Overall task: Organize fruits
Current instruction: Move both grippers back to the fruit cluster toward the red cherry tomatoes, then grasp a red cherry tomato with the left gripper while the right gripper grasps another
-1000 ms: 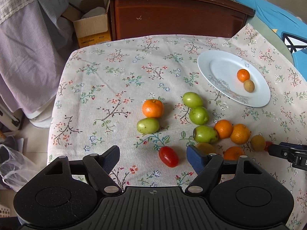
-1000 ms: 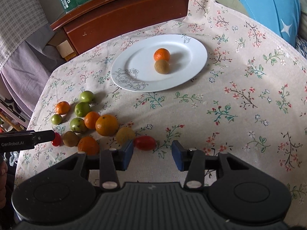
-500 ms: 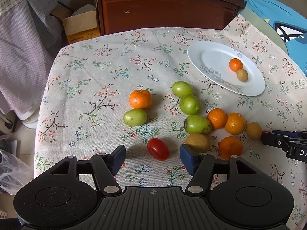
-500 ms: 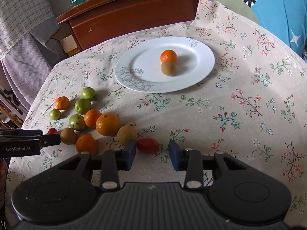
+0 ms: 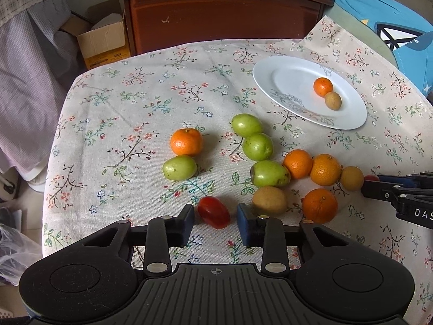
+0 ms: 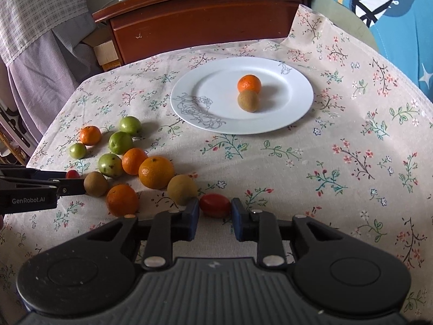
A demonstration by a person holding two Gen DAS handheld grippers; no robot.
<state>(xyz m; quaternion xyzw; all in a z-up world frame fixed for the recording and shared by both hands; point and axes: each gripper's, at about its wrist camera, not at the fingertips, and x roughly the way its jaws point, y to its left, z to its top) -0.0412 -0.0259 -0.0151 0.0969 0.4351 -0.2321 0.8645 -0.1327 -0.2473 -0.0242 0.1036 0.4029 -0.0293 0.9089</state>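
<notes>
Several oranges, green fruits and brown fruits lie loose on the flowered tablecloth (image 5: 151,103). A white plate (image 5: 286,92) at the back right holds one orange (image 5: 322,86) and one brown fruit (image 5: 333,100). My left gripper (image 5: 215,218) has its jaws around a red tomato (image 5: 213,212), with a small gap on each side. My right gripper (image 6: 215,211) has its jaws close around a second red tomato (image 6: 215,205) on the cloth; contact is not clear. The plate also shows in the right wrist view (image 6: 216,92).
A brown fruit (image 5: 269,200) and an orange (image 5: 320,209) lie just right of my left gripper. A brown fruit (image 6: 181,189) touches my right gripper's left finger. A dark wooden cabinet (image 5: 222,13) and a cardboard box (image 5: 102,40) stand behind the table.
Both grippers have moved forward onto their tomatoes and their jaws have narrowed around them. The fruits have not moved.
</notes>
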